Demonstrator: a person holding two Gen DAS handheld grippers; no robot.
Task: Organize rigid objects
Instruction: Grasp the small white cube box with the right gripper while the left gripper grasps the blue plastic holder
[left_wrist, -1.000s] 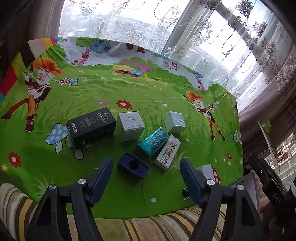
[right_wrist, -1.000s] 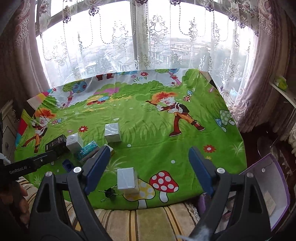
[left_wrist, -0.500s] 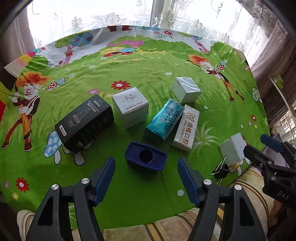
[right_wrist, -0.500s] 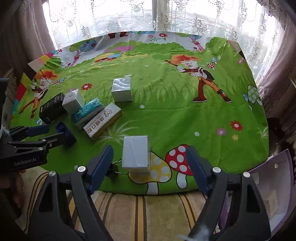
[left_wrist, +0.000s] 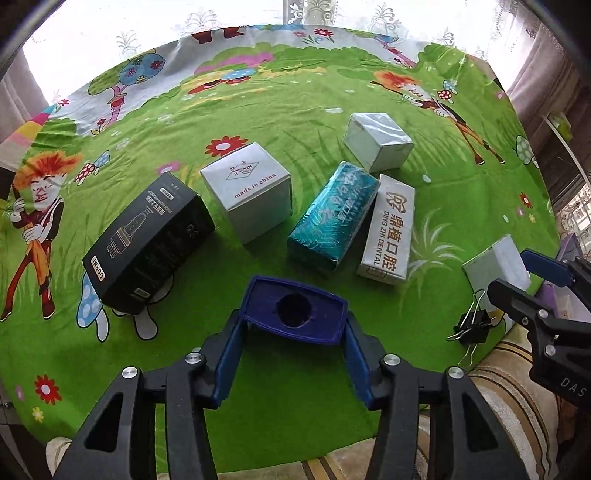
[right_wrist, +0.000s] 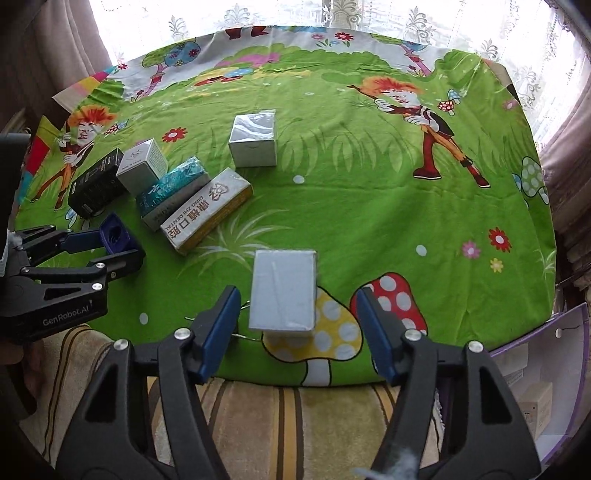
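Left gripper (left_wrist: 293, 332): its jaws have just been closing, and the blue fingers (left_wrist: 227, 354) now pinch the navy tray (left_wrist: 295, 312) by its two short ends, apparently in contact on both sides. The tray lies flat on the tabletop (left_wrist: 295, 398), hole upward, so an end-to-end grip is the natural one.

Right gripper (right_wrist: 297, 321): its jaws have just been closing too, but gaps show on both sides of the white box (right_wrist: 283, 290) standing between them; the fingers are spread, not yet pressing. The box stands near the tabletop's front edge, on the mushroom print.

A binder clip (left_wrist: 472, 326) lies just beside that box, clear of the grip line but close enough to be nudged.

Beyond, a rough row: black box (left_wrist: 147, 243), cube box (left_wrist: 247, 192), teal pack (left_wrist: 332, 218) touching the dental box (left_wrist: 388, 229). A silver box (left_wrist: 376, 140) lies farther back.

Judgement: both hands are engaged in simultaneous pick-ups, probably for the purple bin (right_wrist: 546, 369) at right, which already holds boxes.
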